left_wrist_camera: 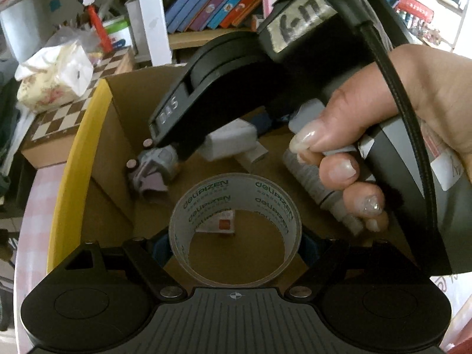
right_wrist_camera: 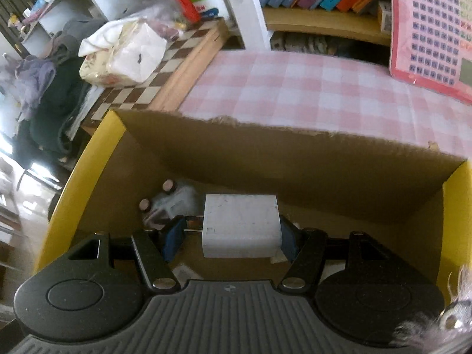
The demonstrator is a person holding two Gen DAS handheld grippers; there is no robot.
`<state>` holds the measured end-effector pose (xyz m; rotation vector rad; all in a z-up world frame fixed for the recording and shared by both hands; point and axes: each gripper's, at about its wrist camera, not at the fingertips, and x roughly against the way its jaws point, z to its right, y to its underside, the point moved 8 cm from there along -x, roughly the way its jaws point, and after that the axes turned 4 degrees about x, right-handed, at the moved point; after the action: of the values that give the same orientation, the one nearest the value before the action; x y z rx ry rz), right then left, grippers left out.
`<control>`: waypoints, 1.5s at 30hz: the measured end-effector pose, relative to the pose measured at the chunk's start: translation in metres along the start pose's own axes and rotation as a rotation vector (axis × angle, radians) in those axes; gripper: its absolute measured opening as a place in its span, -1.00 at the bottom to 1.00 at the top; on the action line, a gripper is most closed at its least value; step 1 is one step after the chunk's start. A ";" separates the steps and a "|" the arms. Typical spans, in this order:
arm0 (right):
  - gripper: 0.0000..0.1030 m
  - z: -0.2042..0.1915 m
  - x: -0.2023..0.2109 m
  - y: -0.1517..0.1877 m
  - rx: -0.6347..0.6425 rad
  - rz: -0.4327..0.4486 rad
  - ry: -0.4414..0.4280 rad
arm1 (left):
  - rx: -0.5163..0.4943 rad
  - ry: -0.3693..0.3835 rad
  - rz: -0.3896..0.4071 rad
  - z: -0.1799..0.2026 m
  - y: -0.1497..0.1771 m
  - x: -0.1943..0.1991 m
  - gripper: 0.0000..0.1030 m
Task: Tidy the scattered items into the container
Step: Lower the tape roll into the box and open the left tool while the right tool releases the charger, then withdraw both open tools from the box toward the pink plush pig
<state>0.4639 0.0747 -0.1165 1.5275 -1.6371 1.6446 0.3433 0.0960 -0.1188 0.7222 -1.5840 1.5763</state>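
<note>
A cardboard box [left_wrist_camera: 112, 135] with yellow flaps is the container; it also shows in the right wrist view [right_wrist_camera: 295, 159]. My left gripper [left_wrist_camera: 235, 244] is shut on a roll of clear tape [left_wrist_camera: 206, 200], held over the box. My right gripper [right_wrist_camera: 230, 236] is shut on a white charger plug [right_wrist_camera: 240, 225] inside the box; the plug also shows in the left wrist view [left_wrist_camera: 230, 143]. A small grey toy car [left_wrist_camera: 153, 168] lies on the box floor, seen too in the right wrist view [right_wrist_camera: 169, 203].
A chessboard [right_wrist_camera: 153, 88] with a tissue pack [right_wrist_camera: 124, 56] stands left of the box. A pink checked tablecloth [right_wrist_camera: 295, 88] lies behind it, with a pink chart [right_wrist_camera: 433, 29] and bookshelves at the back. A small white card [left_wrist_camera: 219, 222] lies on the box floor.
</note>
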 end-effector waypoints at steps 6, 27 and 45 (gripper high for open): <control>0.58 -0.003 0.018 -0.002 -0.014 0.045 -0.023 | -0.018 -0.031 0.040 -0.003 -0.001 0.010 0.77; 0.72 -0.019 0.209 0.053 0.126 0.522 0.090 | 0.123 -0.015 0.374 -0.012 0.019 0.143 0.98; 1.00 -0.039 0.273 0.222 0.139 0.665 0.332 | 0.088 -0.115 0.454 0.003 0.122 0.212 1.00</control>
<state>0.1660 -0.0640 0.0163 0.7132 -1.9817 2.2317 0.1268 0.1279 -0.0098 0.5283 -1.8662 1.9669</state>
